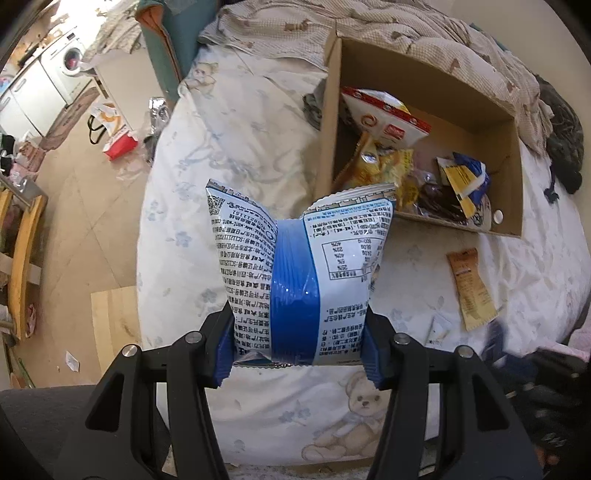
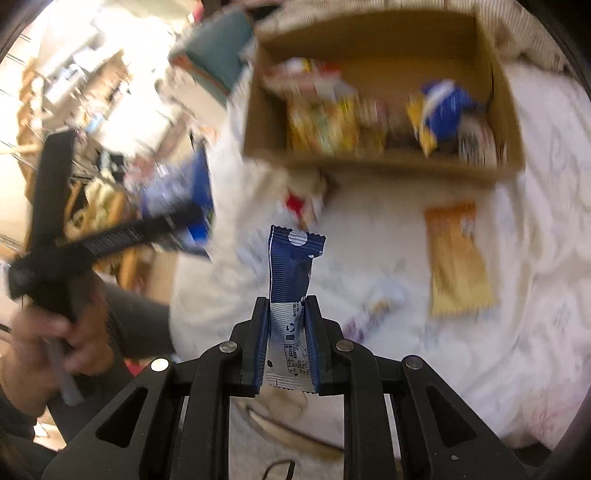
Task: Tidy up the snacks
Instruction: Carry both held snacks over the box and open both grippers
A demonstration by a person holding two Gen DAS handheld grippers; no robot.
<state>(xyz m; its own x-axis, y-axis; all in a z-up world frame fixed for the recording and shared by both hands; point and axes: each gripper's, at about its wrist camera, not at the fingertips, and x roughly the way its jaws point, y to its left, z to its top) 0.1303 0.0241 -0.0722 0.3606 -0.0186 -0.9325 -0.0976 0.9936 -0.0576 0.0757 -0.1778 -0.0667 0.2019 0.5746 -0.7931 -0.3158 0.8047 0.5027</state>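
Observation:
My left gripper (image 1: 297,325) is shut on a puffy blue-and-white snack bag (image 1: 299,269), held above the bed, left of and in front of the cardboard box (image 1: 328,122). The box holds several snack packets (image 1: 391,125). My right gripper (image 2: 286,317) is shut on a slim dark-blue snack packet (image 2: 293,266), held upright above the bed in front of the box (image 2: 369,168). An orange packet (image 1: 471,291) lies on the sheet near the box; it also shows in the right wrist view (image 2: 456,258). The right wrist view is blurred.
The bed has a white bear-print sheet (image 1: 229,147) and a rumpled beige blanket (image 1: 406,26) behind the box. Small wrappers (image 2: 373,310) lie on the sheet. The other hand-held gripper (image 2: 55,229) shows at left. The floor (image 1: 81,229) at left is cluttered.

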